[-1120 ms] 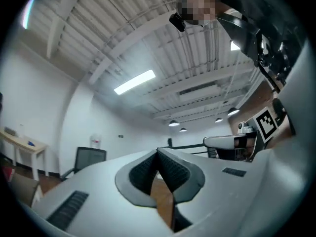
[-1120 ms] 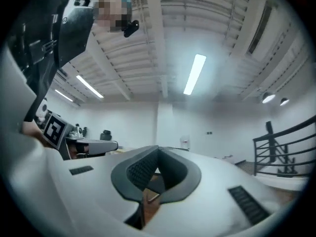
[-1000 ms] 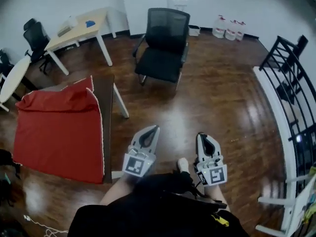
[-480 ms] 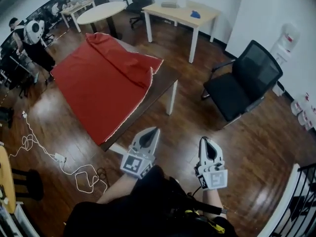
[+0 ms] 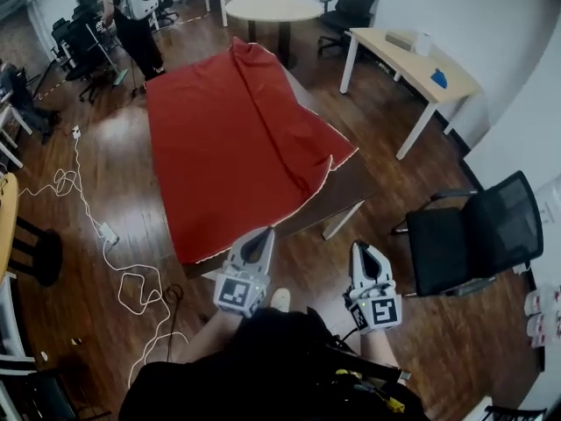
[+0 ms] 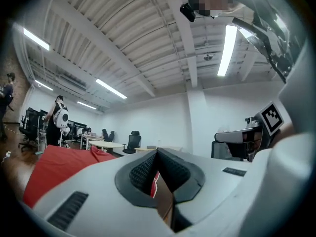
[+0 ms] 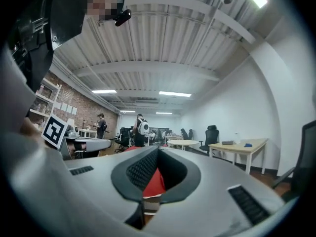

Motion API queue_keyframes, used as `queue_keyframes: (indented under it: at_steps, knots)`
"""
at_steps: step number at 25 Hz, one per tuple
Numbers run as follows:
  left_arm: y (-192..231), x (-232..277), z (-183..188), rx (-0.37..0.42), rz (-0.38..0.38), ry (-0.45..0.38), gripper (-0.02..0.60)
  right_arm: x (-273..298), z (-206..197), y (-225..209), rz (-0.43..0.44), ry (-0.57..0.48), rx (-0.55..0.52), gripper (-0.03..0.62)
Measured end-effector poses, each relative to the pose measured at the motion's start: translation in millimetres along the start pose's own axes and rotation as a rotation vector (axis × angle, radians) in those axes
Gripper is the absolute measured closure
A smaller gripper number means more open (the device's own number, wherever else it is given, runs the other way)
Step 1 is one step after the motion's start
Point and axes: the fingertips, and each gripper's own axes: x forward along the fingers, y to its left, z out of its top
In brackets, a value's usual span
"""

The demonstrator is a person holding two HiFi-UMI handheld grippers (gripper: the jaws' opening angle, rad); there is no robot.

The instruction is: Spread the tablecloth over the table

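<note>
The red fabric tablecloth [image 5: 232, 139] is covering most of the one dark brown wooden desk [image 5: 351, 182], hiding all but its near-right corner and one white leg [image 5: 344, 220]. The cloth is lying wrinkled, its white-trimmed right edge stopping short of the desk edge and its far end bunching. The left gripper [image 5: 266, 231] and the right gripper [image 5: 360, 246] are hovering near the desk's near end, each with fingers together on nothing.

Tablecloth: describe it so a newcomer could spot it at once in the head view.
A long dark wooden table runs up the middle of the room. The tablecloth lies over it, leaving the near right corner bare. It is the only red thing, edged in white; the round table and pale desk beyond are uncovered.
</note>
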Motion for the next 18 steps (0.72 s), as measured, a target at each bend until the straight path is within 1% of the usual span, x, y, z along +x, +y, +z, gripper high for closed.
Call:
queue_keyframes:
  at_steps: [3, 6, 9, 11, 13, 15, 18]
  knots:
    - [18.0, 40.9, 5.8, 0.003, 0.022, -0.035, 0.58, 50.2, 1.0, -24.2, 0.049, 0.012, -0.012, 0.588]
    - [34.8, 65.9, 8.9, 0.02, 0.061, -0.054, 0.58, 99.5, -12.3, -38.3, 0.106, 0.049, -0.001, 0.588]
    - [50.5, 71.3, -4.2, 0.007, 0.132, -0.014, 0.58, 135.8, -26.3, -38.8, 0.184, 0.106, -0.005, 0.588]
    - [59.6, 77.5, -16.6, 0.002, 0.193, 0.021, 0.58, 159.7, -38.7, -48.2, 0.235, 0.142, -0.002, 0.588]
    - [65.1, 89.2, -27.6, 0.003, 0.255, 0.045, 0.58, 183.7, -55.0, -67.6, 0.284, 0.148, -0.012, 0.588]
    - [65.7, 107.0, -38.7, 0.009, 0.315, 0.066, 0.58, 207.5, -62.4, -87.0, 0.325, 0.154, -0.011, 0.588]
    - [65.3, 143.5, -55.8, 0.022, 0.407, 0.098, 0.58, 243.7, -70.6, -117.7, 0.387, 0.203, -0.016, 0.588]
